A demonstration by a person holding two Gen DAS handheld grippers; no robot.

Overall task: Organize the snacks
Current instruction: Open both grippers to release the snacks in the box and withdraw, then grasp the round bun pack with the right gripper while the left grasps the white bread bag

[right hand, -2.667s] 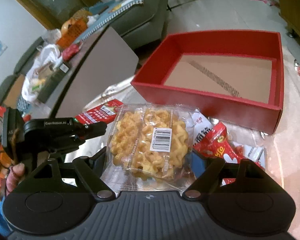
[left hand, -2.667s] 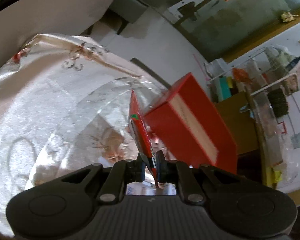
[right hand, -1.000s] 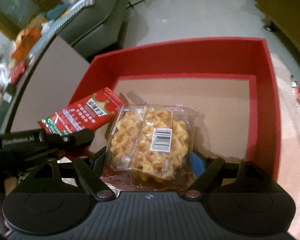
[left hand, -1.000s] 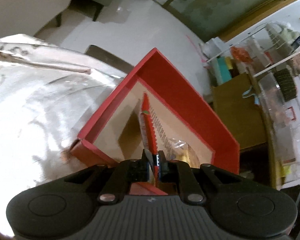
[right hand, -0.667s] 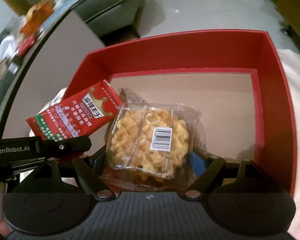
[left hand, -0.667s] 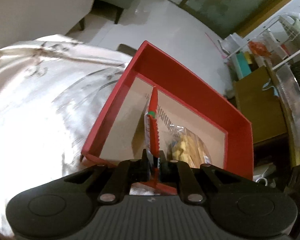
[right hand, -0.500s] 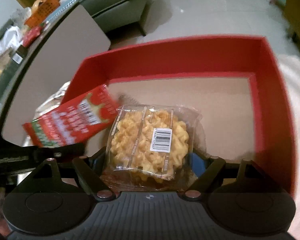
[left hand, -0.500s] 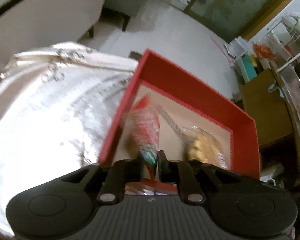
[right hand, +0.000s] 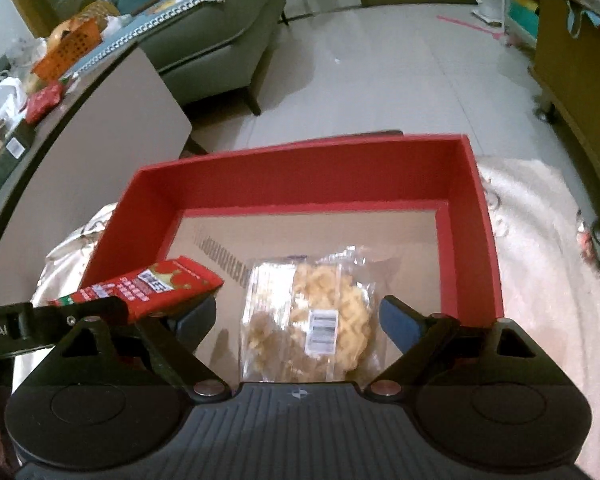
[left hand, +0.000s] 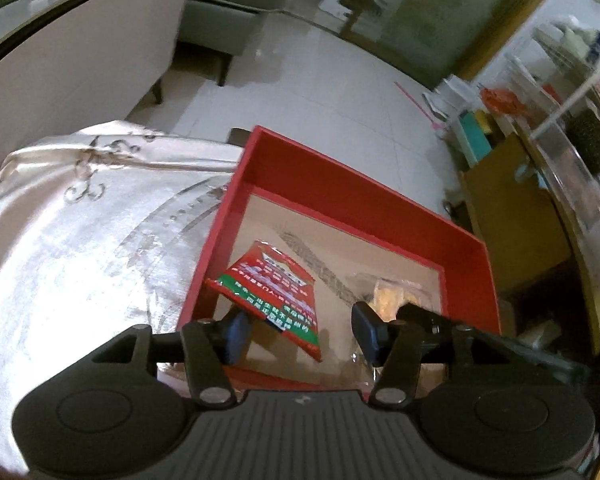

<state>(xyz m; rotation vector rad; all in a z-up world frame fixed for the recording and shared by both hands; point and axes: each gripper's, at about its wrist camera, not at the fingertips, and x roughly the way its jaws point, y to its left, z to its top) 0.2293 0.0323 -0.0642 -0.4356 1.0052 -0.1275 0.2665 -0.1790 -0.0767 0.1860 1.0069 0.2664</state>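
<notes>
A red box (left hand: 360,204) with a bare cardboard floor sits on the table. My left gripper (left hand: 300,330) hangs over its near left corner, jaws opening. A red snack packet (left hand: 276,300) lies tilted between them, loose, its near corner by the left pad. My right gripper (right hand: 296,320) is over the same red box (right hand: 300,176), jaws opening wide. A clear packet of waffle cookies (right hand: 312,320) lies on the box floor between the fingers, with neither pad pressing it. In the right wrist view the red packet (right hand: 148,288) rests over the left gripper's finger (right hand: 80,314).
A shiny white tablecloth (left hand: 80,240) covers the table around the box. Beyond it are tiled floor, a grey sofa (right hand: 220,40) and a beige counter (right hand: 100,140) with clutter on the left. A yellow cabinet (left hand: 512,220) stands on the right.
Both grippers have spread their jaws over the box. The red packet slipped from the left pads and tipped over. The cookie packet dropped from the right pads onto the box floor.
</notes>
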